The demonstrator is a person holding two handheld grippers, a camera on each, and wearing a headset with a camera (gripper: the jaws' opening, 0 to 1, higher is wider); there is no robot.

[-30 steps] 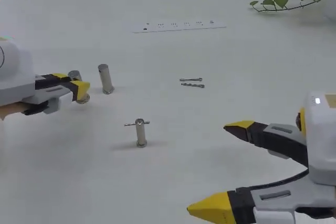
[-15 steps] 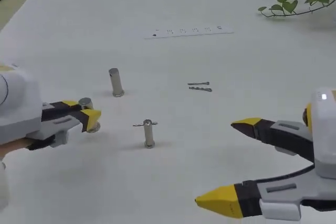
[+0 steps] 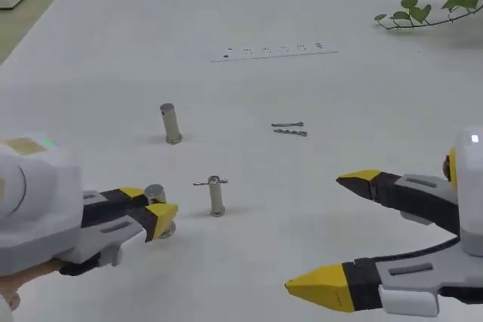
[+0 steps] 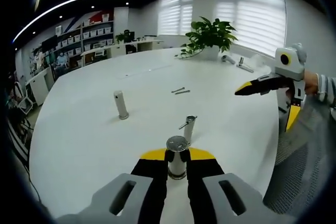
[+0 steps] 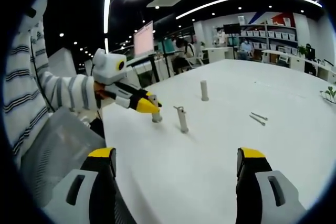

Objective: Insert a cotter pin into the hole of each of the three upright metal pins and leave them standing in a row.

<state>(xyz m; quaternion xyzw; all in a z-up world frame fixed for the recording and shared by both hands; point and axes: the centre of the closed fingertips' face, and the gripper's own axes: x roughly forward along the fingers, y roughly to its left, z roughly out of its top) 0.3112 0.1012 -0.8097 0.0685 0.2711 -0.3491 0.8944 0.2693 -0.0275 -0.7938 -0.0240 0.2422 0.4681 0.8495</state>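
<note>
Left gripper (image 4: 177, 157): jaws pinched narrow on upright metal pin (image 4: 177, 145), gripping shaft below cap. In head view, pin base hidden behind yellow tips; whether it touches table unclear, hole not discernible. Just beyond stands second pin (image 3: 216, 195), thin crosspiece through top, probably cotter pin. Third pin (image 3: 171, 123) upright farther back, bare. Two loose cotter pins (image 3: 290, 128) lie side by side, well right of pins. Right gripper (image 3: 324, 235): jaws spread wide, holding nothing, above bare table (image 3: 362, 96), body cut off by frame edge. Power strip (image 3: 272, 51) toward far edge.
</note>
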